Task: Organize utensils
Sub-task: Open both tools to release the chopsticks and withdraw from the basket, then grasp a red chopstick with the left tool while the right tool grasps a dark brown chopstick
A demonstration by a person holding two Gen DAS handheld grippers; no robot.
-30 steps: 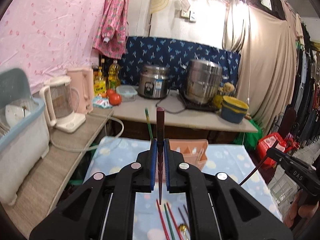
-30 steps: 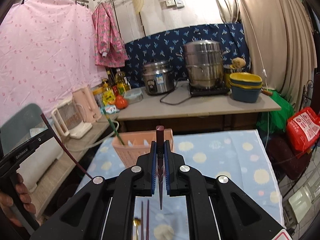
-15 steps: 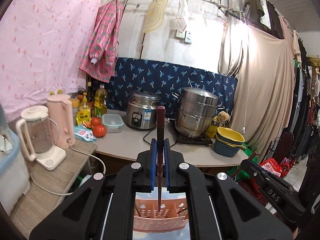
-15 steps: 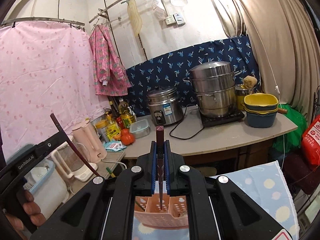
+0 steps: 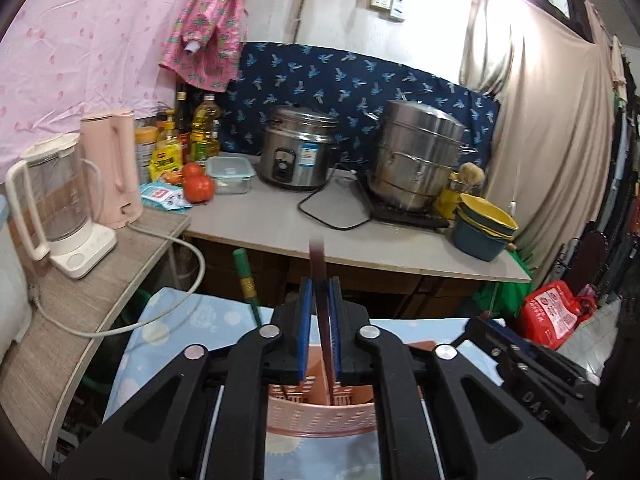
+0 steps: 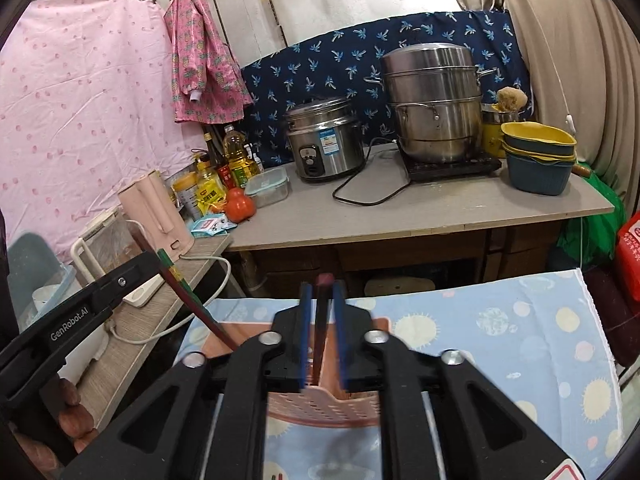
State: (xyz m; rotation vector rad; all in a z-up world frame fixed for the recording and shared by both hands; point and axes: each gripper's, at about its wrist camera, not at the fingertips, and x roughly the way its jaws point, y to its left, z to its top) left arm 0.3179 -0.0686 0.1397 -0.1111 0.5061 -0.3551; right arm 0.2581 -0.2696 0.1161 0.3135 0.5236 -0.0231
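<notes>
Both tools, left (image 5: 319,312) and right (image 6: 323,320), are opening around upright chopsticks (image 5: 320,300) over the pink basket (image 5: 320,416).

On my right camera, white letters reading "GenRobot.AI" run along the black body of the left gripper (image 6: 80,312). On my left camera, raised letters "DAS" show on the black body of the right gripper (image 5: 536,400). Labels on the rice cooker (image 6: 324,144), bottles and red bag are too small to read.
</notes>
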